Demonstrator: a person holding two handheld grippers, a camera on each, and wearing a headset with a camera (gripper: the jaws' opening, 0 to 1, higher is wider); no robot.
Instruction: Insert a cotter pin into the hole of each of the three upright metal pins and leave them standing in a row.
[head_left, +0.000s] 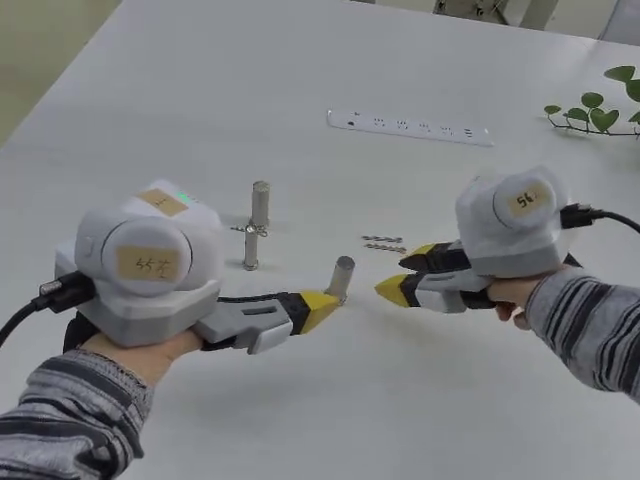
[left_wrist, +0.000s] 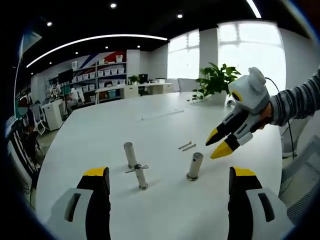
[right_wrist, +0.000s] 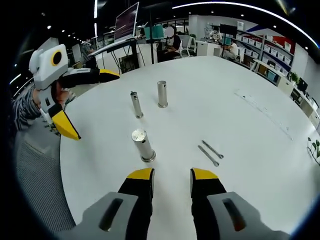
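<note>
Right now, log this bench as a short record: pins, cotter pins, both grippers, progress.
fitted pin: upright, cotter pin through its hole
far pin: upright, bare
near pin: standing, bare, between the two grippers
loose cotter pins: two, lying side by side on the white table
left gripper: open wide, empty
right gripper: open, empty
progress: one of three fitted
</note>
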